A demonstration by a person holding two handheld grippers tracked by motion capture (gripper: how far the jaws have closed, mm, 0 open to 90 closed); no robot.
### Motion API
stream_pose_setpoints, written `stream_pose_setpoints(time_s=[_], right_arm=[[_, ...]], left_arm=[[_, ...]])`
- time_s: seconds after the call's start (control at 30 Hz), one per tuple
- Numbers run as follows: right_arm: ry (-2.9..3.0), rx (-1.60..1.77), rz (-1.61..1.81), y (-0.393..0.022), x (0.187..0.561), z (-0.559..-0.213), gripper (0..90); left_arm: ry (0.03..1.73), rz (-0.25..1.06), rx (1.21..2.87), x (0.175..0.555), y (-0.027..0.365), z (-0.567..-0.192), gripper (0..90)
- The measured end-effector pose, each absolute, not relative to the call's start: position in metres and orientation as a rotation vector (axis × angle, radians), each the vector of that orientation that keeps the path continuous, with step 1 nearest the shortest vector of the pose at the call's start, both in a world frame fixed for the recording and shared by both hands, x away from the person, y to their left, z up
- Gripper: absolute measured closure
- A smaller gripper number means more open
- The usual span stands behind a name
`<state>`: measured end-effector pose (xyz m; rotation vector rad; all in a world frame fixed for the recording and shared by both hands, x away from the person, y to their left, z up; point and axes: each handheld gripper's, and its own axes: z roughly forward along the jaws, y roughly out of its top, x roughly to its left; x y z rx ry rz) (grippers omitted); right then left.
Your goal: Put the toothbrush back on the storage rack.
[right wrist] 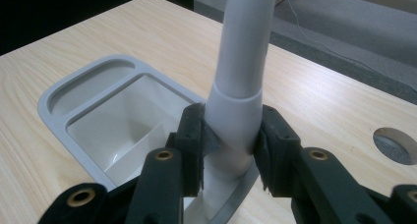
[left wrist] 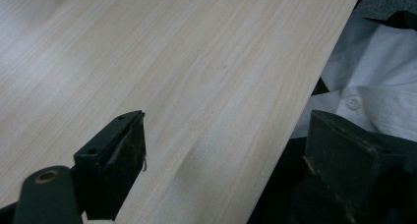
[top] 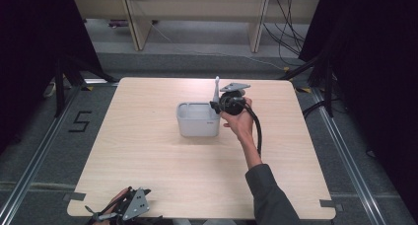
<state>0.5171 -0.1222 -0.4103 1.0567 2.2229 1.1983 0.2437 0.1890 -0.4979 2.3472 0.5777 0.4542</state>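
A grey tub (top: 197, 120) with a narrow shallow section and a deep one stands near the middle of the table. My right gripper (top: 220, 105) hovers at the tub's right rim, shut on the thick base of a pale grey tool handle (top: 216, 89) that rises upright. In the right gripper view the pads (right wrist: 194, 135) press both sides of that handle (right wrist: 236, 101), and its lower end dips toward the tub's rim (right wrist: 54, 94). My left gripper (top: 106, 212) rests at the table's front left edge, open, its fingers (left wrist: 123, 150) wide apart with nothing between them.
The wooden table (top: 148, 156) has bare room left of and in front of the tub. A round hole (right wrist: 396, 145) in the tabletop lies right of the gripper. A person's white shirt (left wrist: 378, 86) is beside the front edge. Dark curtains flank the table.
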Motion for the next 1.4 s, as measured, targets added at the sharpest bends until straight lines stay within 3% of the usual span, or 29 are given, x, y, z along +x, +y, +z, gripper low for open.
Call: stream_pose_setpoints(time_s=[0.93,1.27,1.4], right_arm=[[2.234,1.028,1.171,-0.1177,0.5135,-0.412,67.5],[2.189,0.999,1.201,-0.1205,0.5124,-0.4084,57.5],[2.16,1.023,1.217,-0.1212,0.5103,-0.4063,49.1]], left_arm=[[0.559,0.465,2.371,0.244,0.1893,-0.4972,15.2],[0.559,0.456,2.367,0.2438,0.1891,-0.4974,15.2],[0.555,0.458,2.373,0.244,0.1892,-0.4971,15.2]])
